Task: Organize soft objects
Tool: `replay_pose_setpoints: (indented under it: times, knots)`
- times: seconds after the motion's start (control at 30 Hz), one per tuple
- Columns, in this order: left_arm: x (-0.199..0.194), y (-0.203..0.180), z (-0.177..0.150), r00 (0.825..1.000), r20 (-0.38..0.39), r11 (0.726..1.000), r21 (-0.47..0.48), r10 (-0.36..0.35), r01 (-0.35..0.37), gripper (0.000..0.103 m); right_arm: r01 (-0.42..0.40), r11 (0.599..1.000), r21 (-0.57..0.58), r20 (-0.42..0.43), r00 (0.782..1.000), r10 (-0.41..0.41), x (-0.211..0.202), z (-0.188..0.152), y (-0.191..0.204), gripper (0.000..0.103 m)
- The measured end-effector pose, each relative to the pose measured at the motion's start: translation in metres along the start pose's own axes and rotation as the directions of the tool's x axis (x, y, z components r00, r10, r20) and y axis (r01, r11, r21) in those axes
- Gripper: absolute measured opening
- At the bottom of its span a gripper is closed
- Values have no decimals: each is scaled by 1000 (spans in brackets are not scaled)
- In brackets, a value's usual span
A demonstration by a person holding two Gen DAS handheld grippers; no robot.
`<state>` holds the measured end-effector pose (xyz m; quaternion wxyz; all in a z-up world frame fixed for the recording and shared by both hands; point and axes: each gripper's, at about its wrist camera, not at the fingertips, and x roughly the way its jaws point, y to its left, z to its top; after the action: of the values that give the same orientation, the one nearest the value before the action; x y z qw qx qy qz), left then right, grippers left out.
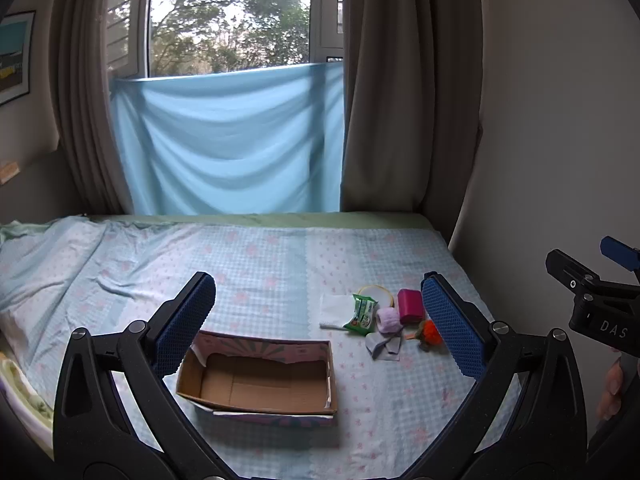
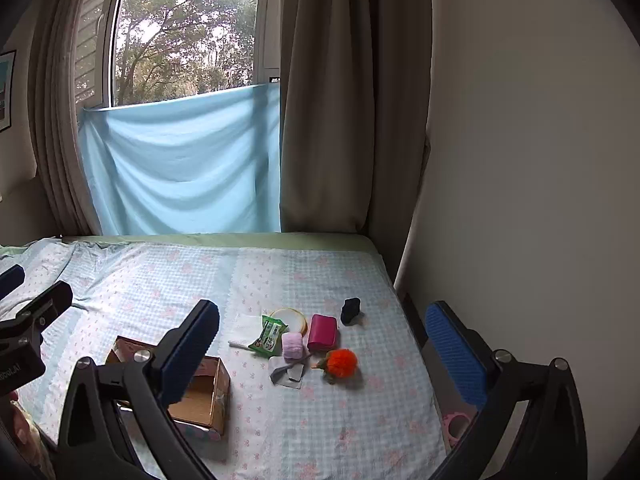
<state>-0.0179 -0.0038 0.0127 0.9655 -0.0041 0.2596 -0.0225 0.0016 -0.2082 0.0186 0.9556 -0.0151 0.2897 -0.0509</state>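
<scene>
Both sets of tongs hang above the bed [image 1: 248, 264], spread wide with nothing between them: the left tongs [image 1: 316, 320] point over the open cardboard box [image 1: 260, 380], the right tongs [image 2: 320, 344] over the cluster of small items. Right of the box lie a white tissue [image 2: 246, 330], a green packet [image 2: 269, 336], a fuzzy lilac roll [image 2: 293, 346], a magenta pouch [image 2: 322, 332], a grey sock [image 2: 287, 370] and an orange pompom [image 2: 341, 363]. A black lump [image 2: 351, 310] sits beyond the pouch, farther from the box.
</scene>
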Motion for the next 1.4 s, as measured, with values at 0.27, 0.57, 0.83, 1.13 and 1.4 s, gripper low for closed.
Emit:
replay_pose_setpoints:
  times: [0.27,0.57,0.83,1.13,1.4]
  knots:
    - [-5,-5,-2,1000,4,1000,7,7,-7,103,-13,1000,3,7,1000,13,2,-1,-5,103]
    - [-6,-9,-5,999,14,999,30,40,-41,103,-23,1000,9,9,1000,23,4,-4,-4,103]
    - [-8,-11,-5,998,27,997,50,49,-51,103,-16,1000,10,12,1000,16,3,-9,0,103]
    - [-5,-10,-4,999,30,998,43,34,-36,103,-8,1000,8,13,1000,8,0,-8,4,103]
    - [-2,-6,-3,1000,14,999,30,12,-13,103,-5,1000,2,11,1000,5,-1,-5,5,103]
